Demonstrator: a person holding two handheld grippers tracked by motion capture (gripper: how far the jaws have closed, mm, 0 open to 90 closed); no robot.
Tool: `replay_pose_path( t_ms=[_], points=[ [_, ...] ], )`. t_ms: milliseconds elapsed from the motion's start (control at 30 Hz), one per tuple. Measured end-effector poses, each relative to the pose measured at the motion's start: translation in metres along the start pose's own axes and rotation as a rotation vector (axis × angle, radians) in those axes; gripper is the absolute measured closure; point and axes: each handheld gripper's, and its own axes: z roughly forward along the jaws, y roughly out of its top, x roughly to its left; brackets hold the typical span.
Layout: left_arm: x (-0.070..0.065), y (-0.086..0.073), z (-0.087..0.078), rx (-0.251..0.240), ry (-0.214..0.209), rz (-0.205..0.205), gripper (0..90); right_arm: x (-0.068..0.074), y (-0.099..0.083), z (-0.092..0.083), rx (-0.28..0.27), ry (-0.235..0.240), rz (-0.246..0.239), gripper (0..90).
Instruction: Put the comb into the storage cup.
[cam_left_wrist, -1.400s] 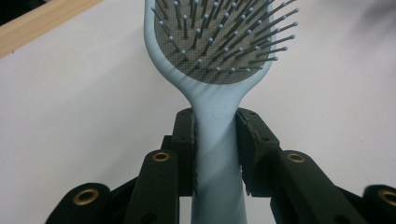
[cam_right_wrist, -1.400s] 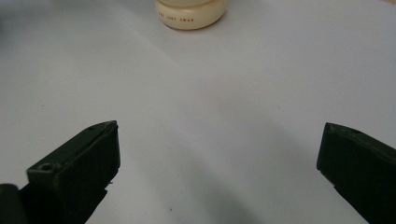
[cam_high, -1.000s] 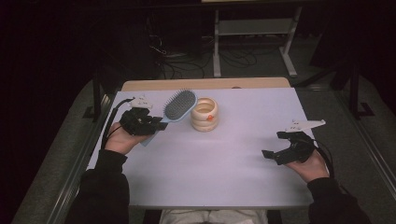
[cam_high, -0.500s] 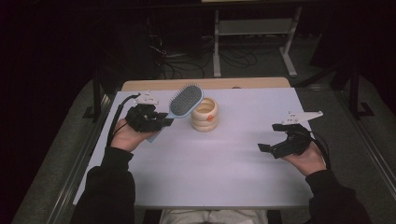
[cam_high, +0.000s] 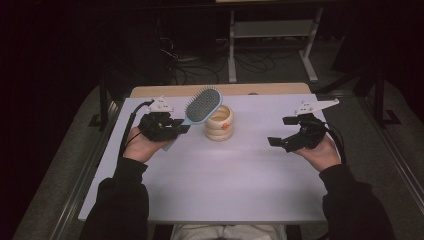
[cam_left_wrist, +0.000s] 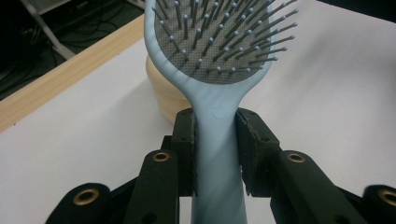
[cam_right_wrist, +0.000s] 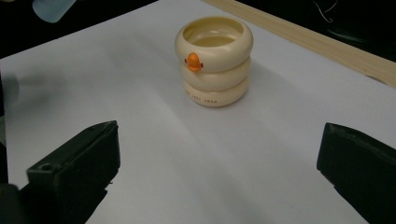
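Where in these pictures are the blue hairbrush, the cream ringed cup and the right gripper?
blue hairbrush (cam_left_wrist: 217, 140): left gripper view, on its handle.
cream ringed cup (cam_right_wrist: 215, 79): right gripper view, on its middle ring.
right gripper (cam_high: 278, 131): high view, between its fingertips.

No text, label, brand or number could be read anywhere in these pictures. In the right gripper view, the cream-coloured ringed cup (cam_right_wrist: 214, 60) carried a short line of small dark print on its lowest ring, facing the camera, but the letters were too small and blurred to make out. Above that print, on the top ring, sat a small orange duck-bill shape with a dark dot on each side, a decoration and not writing. The light blue hairbrush (cam_left_wrist: 219, 84) in the left gripper view bore a faint round moulded mark on its neck, with no legible characters.
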Motion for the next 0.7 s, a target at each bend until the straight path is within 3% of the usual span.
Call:
replay_pose_path(
  t_ms=[467,700],
  points=[
    [-0.017,0.012,0.009,-0.055,0.008,0.035,70.0,0.011,0.033,0.015,0.020,0.047,-0.035,0.0],
    [-0.024,0.015,0.013,-0.070,0.013,0.051,70.0,0.014,0.045,0.019,-0.010,0.070,-0.029,0.0]
  ],
)
